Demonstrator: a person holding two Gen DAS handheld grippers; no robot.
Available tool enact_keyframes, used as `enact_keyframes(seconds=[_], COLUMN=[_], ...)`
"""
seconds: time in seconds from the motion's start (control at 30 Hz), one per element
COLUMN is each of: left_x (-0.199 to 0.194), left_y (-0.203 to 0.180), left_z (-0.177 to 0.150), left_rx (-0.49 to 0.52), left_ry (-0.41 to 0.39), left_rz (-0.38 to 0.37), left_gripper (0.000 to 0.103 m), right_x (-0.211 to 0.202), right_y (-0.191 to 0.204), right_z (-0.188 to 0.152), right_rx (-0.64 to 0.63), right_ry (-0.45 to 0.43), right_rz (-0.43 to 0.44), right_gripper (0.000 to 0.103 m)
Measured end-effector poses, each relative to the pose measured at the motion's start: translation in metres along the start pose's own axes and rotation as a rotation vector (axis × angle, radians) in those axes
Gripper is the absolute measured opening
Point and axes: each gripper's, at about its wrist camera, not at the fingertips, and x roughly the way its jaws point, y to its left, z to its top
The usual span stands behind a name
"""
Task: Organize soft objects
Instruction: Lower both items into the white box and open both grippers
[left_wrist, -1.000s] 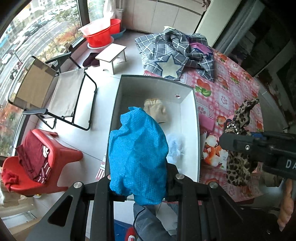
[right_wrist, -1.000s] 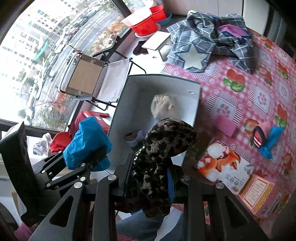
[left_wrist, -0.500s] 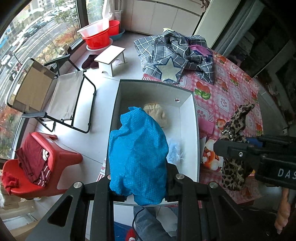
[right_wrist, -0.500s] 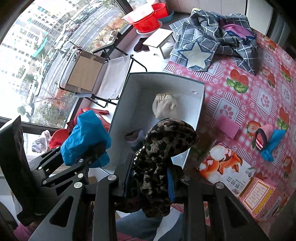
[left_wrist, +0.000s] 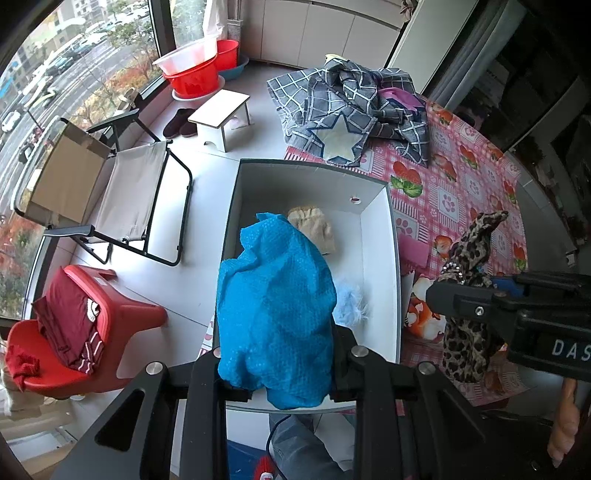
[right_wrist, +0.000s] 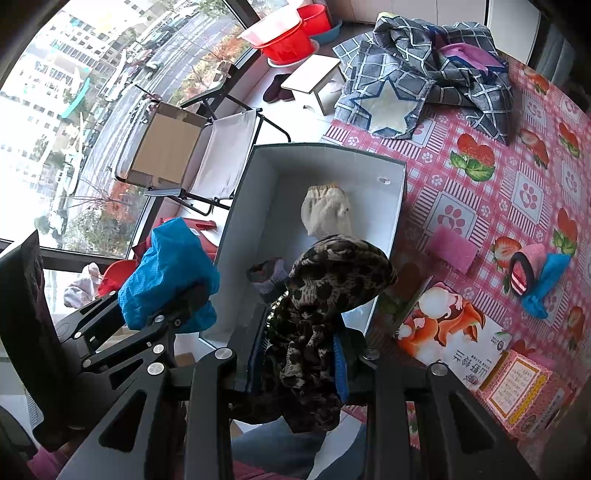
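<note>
My left gripper is shut on a bright blue cloth, held above the near end of the white box. Beside it, my right gripper is shut on a leopard-print cloth, also hanging over the box's near end. Each gripper shows in the other's view: the left gripper with the blue cloth, the right gripper with the leopard cloth. Inside the box lie a beige glove, a pale blue fluffy piece and a small grey-purple item.
The table has a pink patterned tablecloth. On it lie a grey checked blanket, a pink sponge, a pink roll with a blue cloth and printed cartons. Past the table stand a folding chair, a red stool and red basins.
</note>
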Motion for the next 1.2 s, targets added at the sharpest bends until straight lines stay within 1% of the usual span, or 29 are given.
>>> enact_keyframes(seconds=[0.63, 0.87, 1.07, 1.2], left_x=[0.005, 0.015, 0.021, 0.027], left_y=[0.000, -0.004, -0.007, -0.007], left_z=[-0.002, 0.000, 0.002, 0.004], left_rx=[0.001, 0.003, -0.002, -0.009], left_ry=[0.015, 0.052, 0.073, 0.096], left_rz=[-0.005, -0.010, -0.011, -0.007], left_gripper=[0.029, 0.029, 0.030, 0.033], right_x=[0.008, 0.013, 0.020, 0.026], right_y=[0.000, -0.005, -0.004, -0.002], right_z=[-0.004, -0.004, 0.008, 0.018], right_rx=[0.015, 0.032, 0.024, 0.020], right_ry=[0.027, 0.040, 0.042, 0.043], right_rz=[0.001, -0.002, -0.006, -0.005], right_gripper=[0.032, 0.032, 0.032, 0.032])
